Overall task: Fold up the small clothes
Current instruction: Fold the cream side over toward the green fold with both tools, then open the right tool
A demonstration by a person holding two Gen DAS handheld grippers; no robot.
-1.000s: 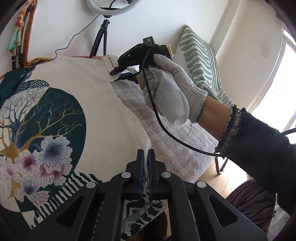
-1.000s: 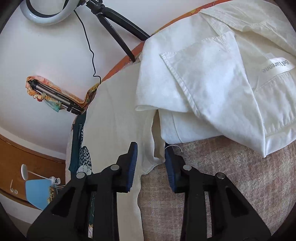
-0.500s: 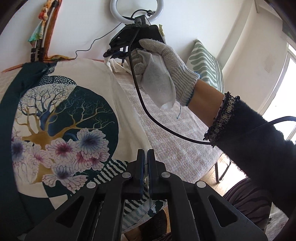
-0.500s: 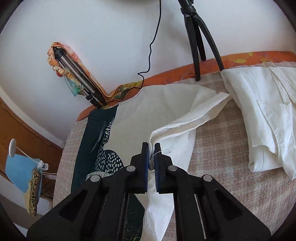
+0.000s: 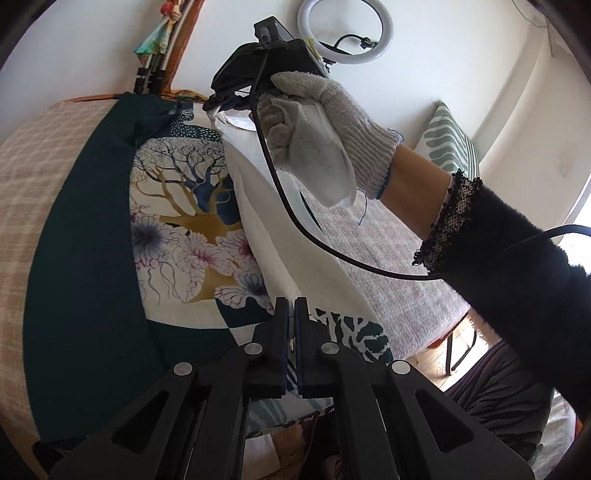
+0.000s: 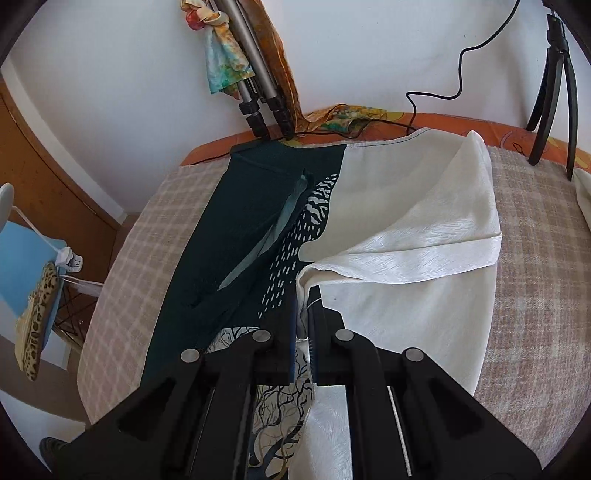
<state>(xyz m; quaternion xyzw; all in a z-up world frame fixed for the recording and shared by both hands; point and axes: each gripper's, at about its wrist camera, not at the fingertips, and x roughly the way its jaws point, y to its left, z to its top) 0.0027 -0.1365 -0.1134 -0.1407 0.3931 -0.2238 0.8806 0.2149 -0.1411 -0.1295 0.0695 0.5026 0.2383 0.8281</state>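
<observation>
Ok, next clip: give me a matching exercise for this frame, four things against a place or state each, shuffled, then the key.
Things:
1. left gripper
2. right gripper
3. ring light
4. striped cushion

Places or states:
A. against the wall, behind the gloved hand
B. shut on the garment's near hem
C. by the wall at the far right
D. shut on the garment's cream edge, lifted over the print

Pairs: 1-B, 2-D, 3-A, 4-C

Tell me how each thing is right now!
Printed top: flat on the bed, its cream edge lifted and partly folded over.
Left hand-held gripper: shut on the top's near edge.
Right hand-held gripper: shut on the top's cream edge.
Ring light: looks unlit.
White shirt: only an edge shows.
</observation>
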